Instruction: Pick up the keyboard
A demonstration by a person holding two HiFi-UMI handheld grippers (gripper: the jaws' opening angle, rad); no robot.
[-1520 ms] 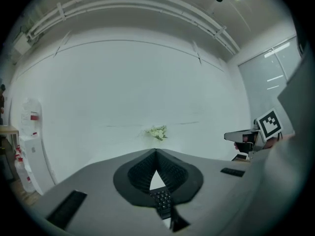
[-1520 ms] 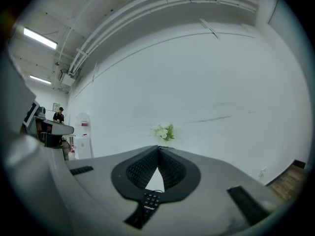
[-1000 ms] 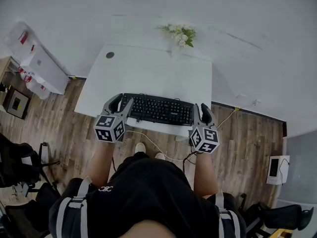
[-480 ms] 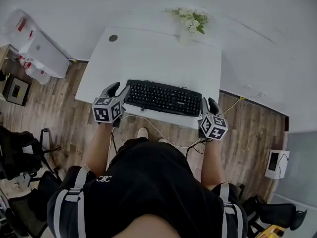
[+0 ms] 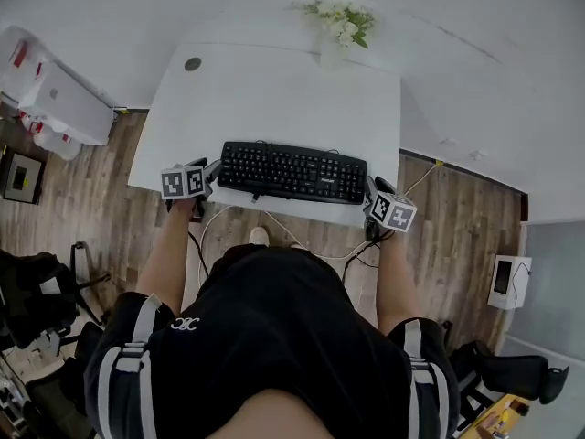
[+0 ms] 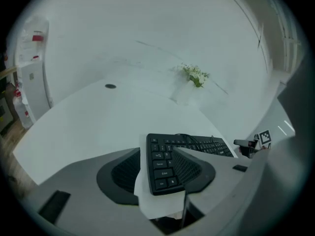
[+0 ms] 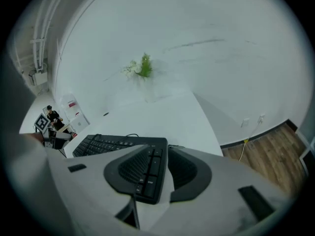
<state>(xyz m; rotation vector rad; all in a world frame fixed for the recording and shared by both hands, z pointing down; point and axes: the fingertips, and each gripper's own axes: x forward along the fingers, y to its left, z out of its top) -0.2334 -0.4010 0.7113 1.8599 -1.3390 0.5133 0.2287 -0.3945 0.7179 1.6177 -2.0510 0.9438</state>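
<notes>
- The white rectangular table [image 5: 274,99] carries the black full-size keyboard [image 5: 292,172] flat along its near edge.
- You are on the approach step. Each short end of the keyboard sits between a pair of jaws, and neither pair is clamped yet.
- Your left gripper [image 5: 211,174] stands wide at the left end, its jaws just having been opening. Your right gripper [image 5: 373,193] is likewise spread at the right end.
- Next, in my judgement, close both sides evenly, then lift level.
- Against a second ago, both grippers have dropped from above the near edge to the keyboard's ends.
</notes>
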